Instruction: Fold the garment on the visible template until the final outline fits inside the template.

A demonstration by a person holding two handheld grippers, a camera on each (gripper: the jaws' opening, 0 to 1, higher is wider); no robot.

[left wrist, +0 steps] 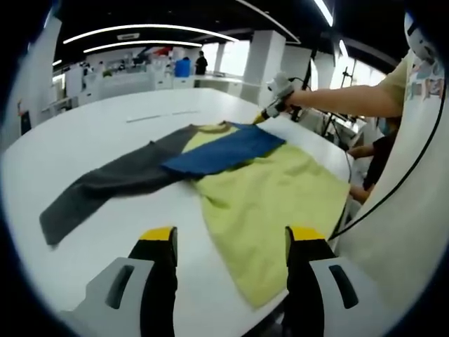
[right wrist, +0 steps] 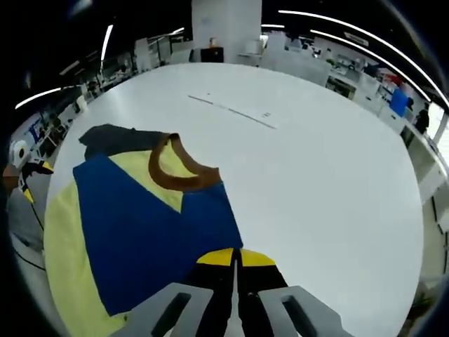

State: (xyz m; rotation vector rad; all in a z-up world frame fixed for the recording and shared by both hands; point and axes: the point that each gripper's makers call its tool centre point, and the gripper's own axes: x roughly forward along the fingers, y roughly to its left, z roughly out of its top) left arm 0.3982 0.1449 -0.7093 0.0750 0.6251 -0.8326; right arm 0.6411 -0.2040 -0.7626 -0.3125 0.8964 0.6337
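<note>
The garment lies flat on the white table. Its body is yellow-green, and a grey sleeve stretches out to the left. A blue sleeve is folded across the chest, below the brown collar. My left gripper is open above the table at the hem's near edge, with nothing between its fingers. My right gripper is shut, its tips at the blue sleeve's shoulder edge. No cloth shows between them. In the left gripper view the right gripper sits at the far shoulder.
Thin marks lie on the table beyond the garment, also seen as marks in the right gripper view. A person stands at the table's right edge. The left gripper shows at the left. Desks and people fill the background.
</note>
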